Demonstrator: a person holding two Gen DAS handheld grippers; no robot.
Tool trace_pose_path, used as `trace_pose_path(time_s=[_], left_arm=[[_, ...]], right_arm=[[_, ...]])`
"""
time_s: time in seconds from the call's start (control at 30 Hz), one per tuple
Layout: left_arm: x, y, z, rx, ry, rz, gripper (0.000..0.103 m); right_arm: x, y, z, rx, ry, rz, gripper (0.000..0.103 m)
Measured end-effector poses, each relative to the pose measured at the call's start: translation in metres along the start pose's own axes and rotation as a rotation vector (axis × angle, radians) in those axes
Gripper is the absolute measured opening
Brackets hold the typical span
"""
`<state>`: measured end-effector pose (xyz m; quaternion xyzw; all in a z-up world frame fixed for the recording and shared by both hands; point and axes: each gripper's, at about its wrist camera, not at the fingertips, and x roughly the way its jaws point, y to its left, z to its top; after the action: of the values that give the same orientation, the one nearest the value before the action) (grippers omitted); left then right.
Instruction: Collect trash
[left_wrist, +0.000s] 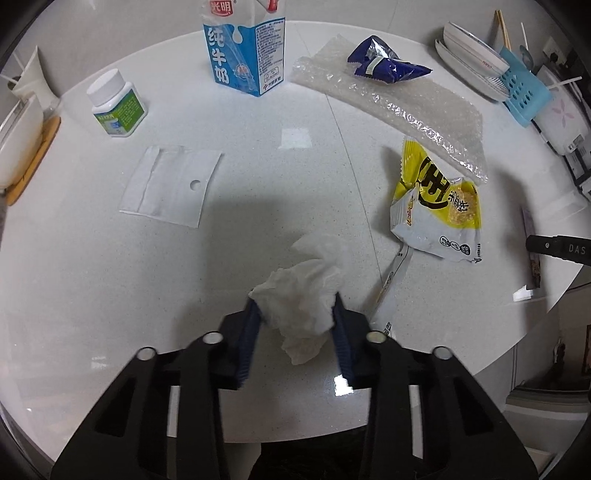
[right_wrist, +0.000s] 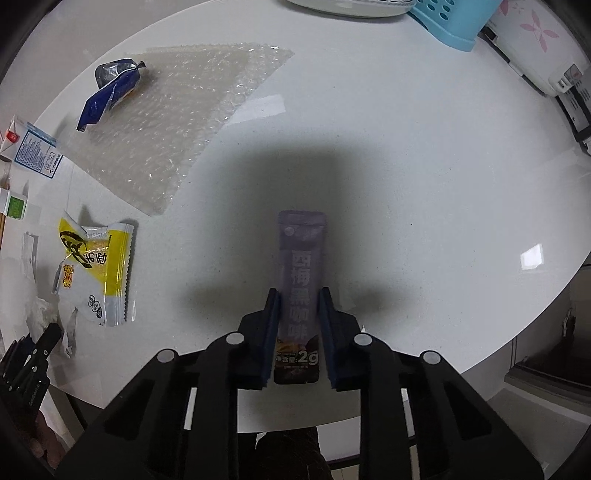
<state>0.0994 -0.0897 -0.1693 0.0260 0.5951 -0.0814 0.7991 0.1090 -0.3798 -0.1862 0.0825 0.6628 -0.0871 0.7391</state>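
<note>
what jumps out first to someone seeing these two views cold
In the left wrist view, the left gripper is pinched on a crumpled white tissue near the front of the white table. In the right wrist view, the right gripper clamps a long dark coffee sachet lying flat. Behind them sit a yellow snack wrapper, a bubble wrap sheet and an upright blue milk carton.
</note>
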Motion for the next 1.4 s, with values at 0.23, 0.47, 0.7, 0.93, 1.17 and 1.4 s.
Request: trace_pose_path(time_s=[0.23, 0.47, 0.7, 0.93, 1.17, 1.4], left_arm=[[-0.004, 0.003, 0.0, -0.026, 0.002, -0.004, 0.013], [-0.017, 0.009, -0.002, -0.04, -0.018, -0.006, 0.013], [-0.03, 0.005, -0.006, -0.053, -0.044, 0.002, 0.013], [-0.043, -0.001, -0.011, -0.064, -0.07, 0.009, 0.013], [-0.06, -0.004, -0.016, -0.082, -0.102, 0.014, 0.013], [-0.078, -0.007, -0.024, -0.106, -0.135, 0.02, 0.013]], right_arm=[[-0.004, -0.008, 0.0, 0.02, -0.004, 0.021, 0.013], [-0.004, -0.023, 0.004, 0.023, -0.025, 0.031, 0.011], [-0.019, -0.02, -0.002, -0.003, -0.069, 0.039, 0.011], [-0.042, -0.015, -0.012, -0.021, -0.128, 0.055, 0.011], [-0.062, -0.008, -0.024, -0.053, -0.184, 0.077, 0.011], [-0.075, -0.007, -0.029, -0.088, -0.23, 0.1, 0.011]])
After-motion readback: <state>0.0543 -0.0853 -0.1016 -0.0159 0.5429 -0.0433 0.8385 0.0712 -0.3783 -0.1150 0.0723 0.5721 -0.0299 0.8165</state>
